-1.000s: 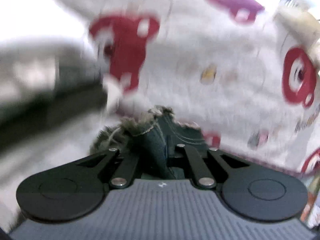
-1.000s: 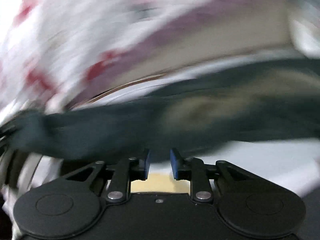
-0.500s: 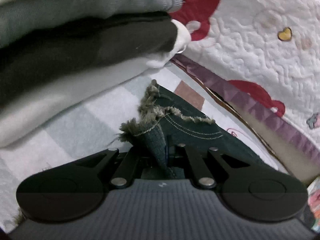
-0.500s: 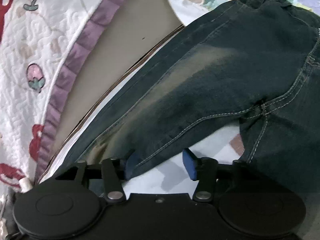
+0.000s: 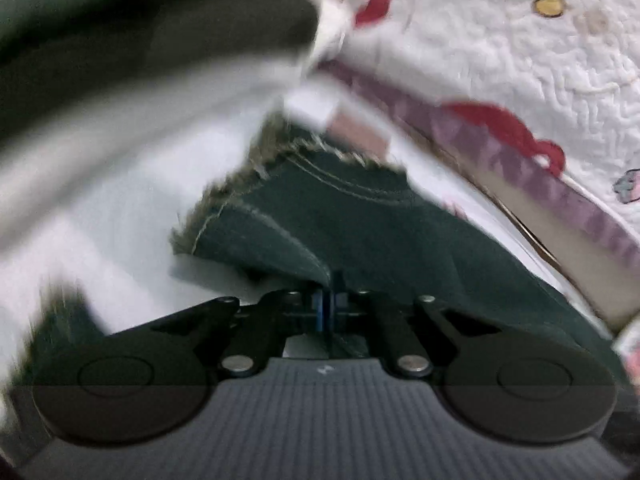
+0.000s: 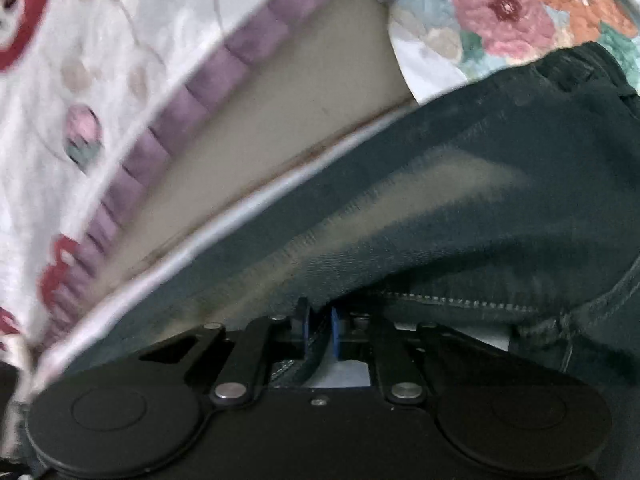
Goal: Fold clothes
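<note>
On the pale bed sheet lie dark blue-green jeans with a faded thigh patch and a frayed hem. Their leg runs lengthwise beside the purple-edged quilt, hem far from the waist. Left gripper pinches denim near the hem; right gripper clamps the leg's edge.

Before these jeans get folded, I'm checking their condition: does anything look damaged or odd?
The jeans have a ragged, frayed leg hem with loose threads, seen ahead of the left tool. A faded streak on the thigh shows by the right tool.
</note>
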The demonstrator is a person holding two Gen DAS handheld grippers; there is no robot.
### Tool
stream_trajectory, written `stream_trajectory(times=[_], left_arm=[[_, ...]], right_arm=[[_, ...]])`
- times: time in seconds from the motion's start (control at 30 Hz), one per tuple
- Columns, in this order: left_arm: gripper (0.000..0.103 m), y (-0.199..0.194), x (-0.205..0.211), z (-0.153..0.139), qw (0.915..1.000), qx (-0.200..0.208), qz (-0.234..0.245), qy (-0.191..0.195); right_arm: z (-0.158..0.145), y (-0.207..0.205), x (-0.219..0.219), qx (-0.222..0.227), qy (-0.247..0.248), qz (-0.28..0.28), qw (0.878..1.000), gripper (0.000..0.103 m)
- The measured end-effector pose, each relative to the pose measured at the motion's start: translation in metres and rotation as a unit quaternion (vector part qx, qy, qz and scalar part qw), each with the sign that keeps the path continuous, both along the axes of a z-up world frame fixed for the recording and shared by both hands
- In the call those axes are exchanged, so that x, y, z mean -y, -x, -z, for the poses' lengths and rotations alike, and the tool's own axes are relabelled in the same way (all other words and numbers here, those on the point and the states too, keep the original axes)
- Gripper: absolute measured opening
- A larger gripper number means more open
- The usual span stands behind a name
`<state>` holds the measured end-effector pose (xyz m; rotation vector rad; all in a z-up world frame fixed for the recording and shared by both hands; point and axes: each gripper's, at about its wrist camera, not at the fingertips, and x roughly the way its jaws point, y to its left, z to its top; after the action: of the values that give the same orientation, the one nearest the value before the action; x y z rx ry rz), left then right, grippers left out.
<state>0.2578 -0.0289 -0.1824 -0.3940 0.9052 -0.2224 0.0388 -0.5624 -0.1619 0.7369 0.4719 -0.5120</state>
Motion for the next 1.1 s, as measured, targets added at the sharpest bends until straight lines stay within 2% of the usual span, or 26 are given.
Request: stream_trajectory(times=[0.13,0.2,0.3,0.37,0.43,0.47,0.5,0.6,0.67,0.73,0.77,0.8,0.87,0.9,0.97,1.03,1.07,1.1], left_arm=[[0.003,0.009,-0.009,-0.012,0.9999,0.011,0.003,-0.004],[0.003,0.013,-0.014,-0.017,0.9998,0.016,0.005,-0.007],[0.002,0.02,-0.021,-0.026,0.9996,0.024,0.008,-0.01],[0.002,0.024,-0.026,-0.032,0.9995,0.029,0.009,-0.012],[0.002,0.023,-0.029,-0.012,0.9999,-0.009,-0.003,-0.009],[0.002,0.021,-0.031,0.0,0.9994,-0.032,-0.01,-0.007],[0.003,0.021,-0.029,0.002,0.9993,-0.035,-0.012,-0.011],[0.003,0.022,-0.019,-0.005,0.9994,-0.016,-0.008,-0.029],[0.003,0.022,-0.014,-0.003,0.9989,-0.022,-0.014,-0.039],[0.006,0.021,-0.015,0.003,0.9985,-0.039,-0.025,-0.03],[0.011,0.02,-0.016,0.006,0.9981,-0.048,-0.03,-0.023],[0.016,0.02,-0.017,0.004,0.9984,-0.043,-0.03,-0.019],[0.018,0.02,-0.02,-0.004,0.9995,-0.02,-0.022,-0.012],[0.017,0.019,-0.021,-0.008,0.9998,-0.008,-0.018,-0.009],[0.003,0.019,-0.024,-0.016,0.9998,0.016,-0.01,-0.002],[0.003,0.025,-0.03,-0.034,0.9984,0.054,-0.004,0.015],[0.003,0.029,-0.033,-0.036,0.9986,0.052,-0.006,0.013],[0.003,0.032,-0.034,-0.031,0.9994,0.033,-0.009,0.003]], right_arm=[[-0.053,0.036,0.02,0.089,-0.007,-0.018,0.996,0.01],[-0.063,0.044,0.024,0.103,-0.027,-0.034,0.994,0.01],[-0.056,0.038,0.016,0.028,-0.023,-0.094,0.995,0.01],[-0.041,0.037,0.007,-0.03,-0.016,-0.107,0.994,0.01],[-0.023,0.036,0.002,-0.055,-0.024,-0.116,0.992,0.01],[-0.018,0.036,0.001,-0.062,-0.025,-0.115,0.991,0.011],[-0.014,0.035,0.001,-0.068,-0.023,-0.116,0.991,0.011],[-0.004,0.033,0.0,-0.084,-0.016,-0.118,0.989,0.012],[-0.001,0.033,0.0,-0.092,-0.014,-0.117,0.989,0.014],[0.002,0.033,-0.001,-0.097,-0.01,-0.116,0.988,0.016],[0.004,0.033,-0.001,-0.097,-0.005,-0.116,0.988,0.016],[0.005,0.034,-0.003,-0.097,0.001,-0.117,0.988,0.016],[0.005,0.034,-0.007,-0.101,0.011,-0.116,0.988,0.017],[0.005,0.034,-0.008,-0.102,0.014,-0.115,0.988,0.018],[0.004,0.031,-0.01,-0.106,0.02,-0.117,0.987,0.02],[0.003,0.03,-0.011,-0.114,0.021,-0.12,0.986,0.023],[0.001,0.028,-0.013,-0.123,0.025,-0.122,0.985,0.029],[-0.001,0.027,-0.016,-0.134,0.035,-0.128,0.982,0.034]])
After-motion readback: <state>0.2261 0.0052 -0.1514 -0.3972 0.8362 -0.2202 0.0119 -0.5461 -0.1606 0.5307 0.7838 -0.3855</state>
